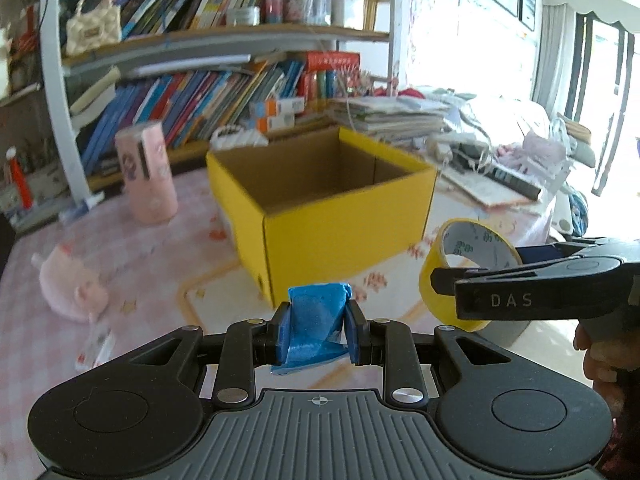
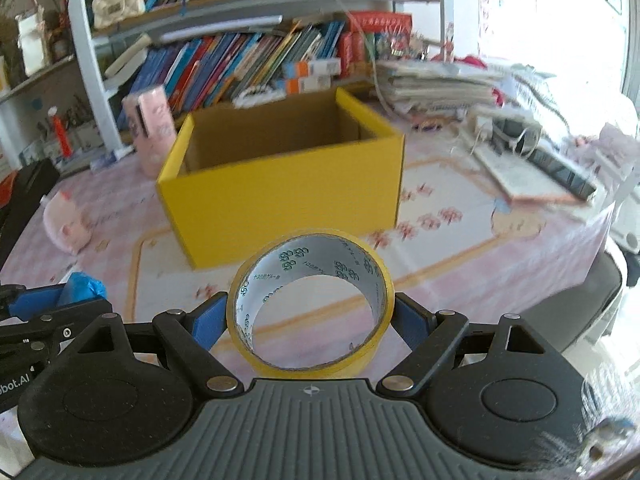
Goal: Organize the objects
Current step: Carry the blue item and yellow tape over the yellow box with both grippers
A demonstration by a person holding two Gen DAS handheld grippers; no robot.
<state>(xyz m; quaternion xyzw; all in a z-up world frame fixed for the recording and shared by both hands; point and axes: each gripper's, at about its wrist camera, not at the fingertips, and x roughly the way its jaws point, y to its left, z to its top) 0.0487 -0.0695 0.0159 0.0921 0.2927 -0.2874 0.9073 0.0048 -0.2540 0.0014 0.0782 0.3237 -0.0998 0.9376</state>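
Note:
An open yellow cardboard box (image 1: 344,220) stands on the pink tablecloth; its inside looks empty where it shows. It also shows in the right wrist view (image 2: 280,200). My left gripper (image 1: 316,328) is shut on a crumpled blue packet (image 1: 316,320), held above the table just in front of the box's near corner. My right gripper (image 2: 310,320) is shut on a yellow tape roll (image 2: 316,248), held in front of the box. The tape roll (image 1: 440,272) and right gripper show at the right of the left wrist view. The blue packet (image 2: 84,284) shows at the left of the right wrist view.
A pink cylinder container (image 1: 148,172) stands left of the box. A pink plush toy (image 1: 72,284) lies at the table's left. Stacked papers and books (image 1: 392,112) lie behind the box, a bookshelf (image 1: 200,40) beyond. Clutter (image 2: 536,160) lies at the right.

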